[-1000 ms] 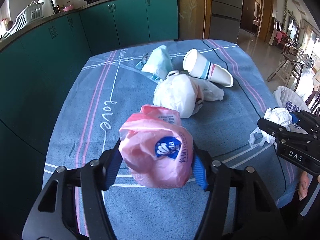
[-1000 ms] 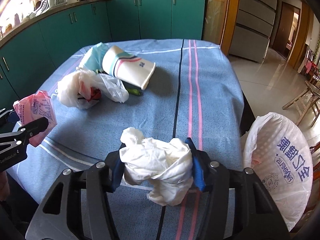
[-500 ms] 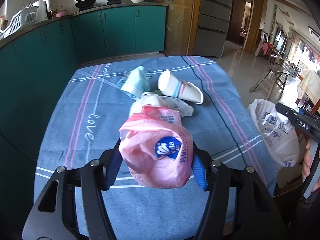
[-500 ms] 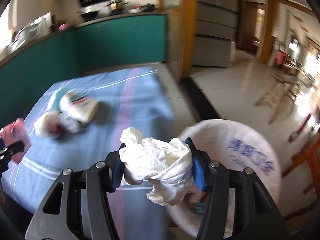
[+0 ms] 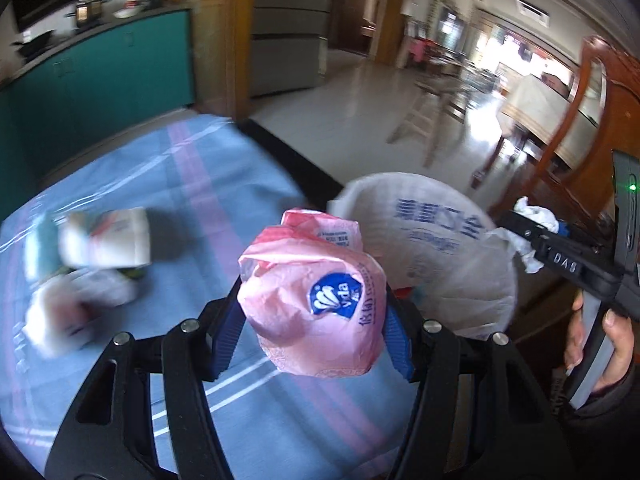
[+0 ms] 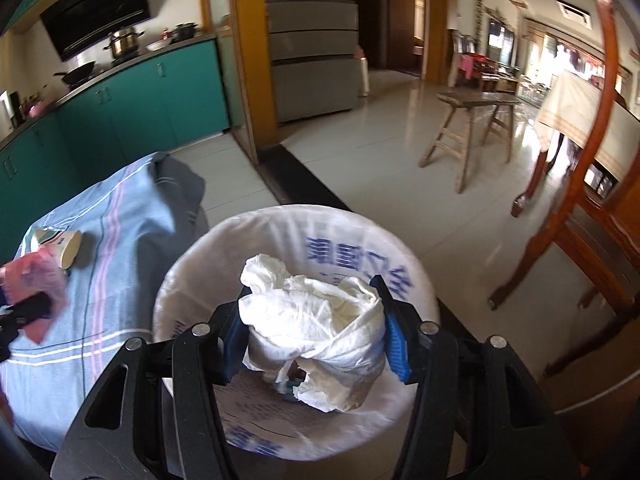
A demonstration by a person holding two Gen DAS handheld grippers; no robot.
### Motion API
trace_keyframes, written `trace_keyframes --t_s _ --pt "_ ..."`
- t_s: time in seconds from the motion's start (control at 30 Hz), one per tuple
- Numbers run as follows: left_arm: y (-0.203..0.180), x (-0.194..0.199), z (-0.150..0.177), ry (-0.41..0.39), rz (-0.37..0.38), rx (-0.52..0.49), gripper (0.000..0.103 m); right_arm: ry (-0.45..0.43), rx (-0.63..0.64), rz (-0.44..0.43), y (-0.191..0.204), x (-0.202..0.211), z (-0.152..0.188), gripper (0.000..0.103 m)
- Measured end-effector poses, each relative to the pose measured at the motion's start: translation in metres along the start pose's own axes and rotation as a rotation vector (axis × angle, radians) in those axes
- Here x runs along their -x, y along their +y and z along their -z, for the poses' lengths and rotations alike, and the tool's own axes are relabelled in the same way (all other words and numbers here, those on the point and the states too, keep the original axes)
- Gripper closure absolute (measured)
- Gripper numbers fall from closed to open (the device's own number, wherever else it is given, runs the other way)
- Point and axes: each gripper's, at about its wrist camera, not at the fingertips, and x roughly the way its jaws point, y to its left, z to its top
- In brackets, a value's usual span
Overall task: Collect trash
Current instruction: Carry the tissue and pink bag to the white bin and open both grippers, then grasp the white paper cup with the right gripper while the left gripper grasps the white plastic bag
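Right wrist, blue striped tablecloth (image 6: 120,240), tiled floor (image 6: 380,152)

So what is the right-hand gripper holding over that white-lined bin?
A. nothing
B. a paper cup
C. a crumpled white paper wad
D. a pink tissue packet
C: the right gripper is clamped on a crumpled white paper wad above the bin; the pink packet sits in the left gripper, and the cup lies on the table.
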Motion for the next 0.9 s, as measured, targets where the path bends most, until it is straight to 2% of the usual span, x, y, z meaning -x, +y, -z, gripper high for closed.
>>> trace_keyframes --t_s 0.13,0.17,0.23,0.33,0.4,0.47,0.53,0.63,0.77,0.9 --pt "-0.054 -0.038 -0.013 0.043 0.115 -0.120 0.037 0.007 -0.031 0.023 -0.018 0.002 0.004 0.047" --pt "-0.064 -0.045 -0.013 0.049 0.116 -0.151 0.029 0.009 -0.033 0.026 -0.020 0.002 0.005 0.047" --pt "-0.080 -0.053 -0.012 0.039 0.082 -0.209 0.014 0.014 -0.035 0.032 -0.023 0.002 0.006 0.047" --pt "-0.086 -0.052 -0.003 0.013 0.003 -0.274 0.012 0.026 -0.036 0.025 -0.022 -0.001 0.007 0.046" --pt "-0.079 -0.046 0.000 0.006 -0.035 -0.273 0.011 0.033 -0.030 0.017 -0.018 -0.005 0.007 0.046" --pt "-0.063 -0.038 0.000 -0.002 -0.096 -0.253 0.011 0.044 -0.023 0.010 -0.013 -0.009 0.005 0.043" --pt "-0.037 -0.021 0.001 -0.029 -0.169 -0.199 0.010 0.055 -0.020 0.001 -0.005 -0.013 0.002 0.031" --pt "0.008 0.001 0.007 -0.069 -0.278 -0.092 0.009 0.042 -0.016 -0.026 0.007 -0.015 -0.003 0.020" --pt "0.086 0.026 0.020 -0.079 -0.425 0.098 0.009 0.045 0.030 -0.061 0.033 -0.019 -0.010 0.019" --pt "0.164 0.027 0.033 -0.030 -0.536 0.273 0.009 0.053 0.082 -0.118 0.071 -0.024 -0.015 0.019"
